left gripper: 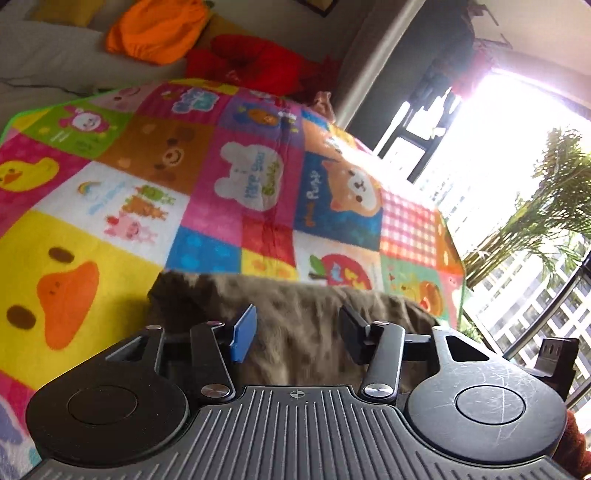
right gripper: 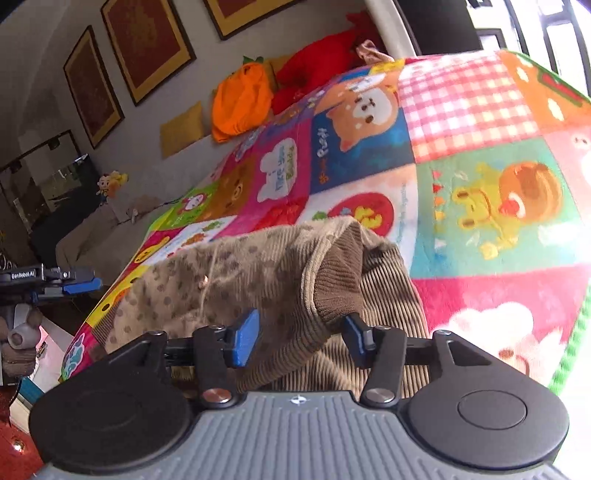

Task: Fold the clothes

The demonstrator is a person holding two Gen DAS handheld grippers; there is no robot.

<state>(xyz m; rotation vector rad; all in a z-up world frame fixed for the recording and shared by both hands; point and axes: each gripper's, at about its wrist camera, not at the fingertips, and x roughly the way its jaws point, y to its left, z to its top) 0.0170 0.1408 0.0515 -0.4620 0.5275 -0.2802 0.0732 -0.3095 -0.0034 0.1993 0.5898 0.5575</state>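
A brown corduroy garment (left gripper: 295, 306) with darker spots lies folded on a colourful cartoon patchwork blanket (left gripper: 221, 166), near its front edge. My left gripper (left gripper: 297, 334) hovers just above the garment, open, with nothing pinched between its fingers. In the right wrist view the same garment (right gripper: 229, 280) shows a ribbed brown cuff (right gripper: 336, 280) bulging up towards the camera. My right gripper (right gripper: 300, 338) is open; the fabric lies loosely between its blue pads and the cuff brushes the right one. At far left, beyond the blanket (right gripper: 480, 184), a blue finger (right gripper: 83, 286) of my left gripper is visible.
An orange cushion (left gripper: 159, 29) and a red plush (left gripper: 251, 62) sit at the far end of the bed. A bright window with plants (left gripper: 535, 184) is on the right. Framed pictures (right gripper: 147, 48) hang on the wall. The blanket's green hem (right gripper: 569, 350) marks its right edge.
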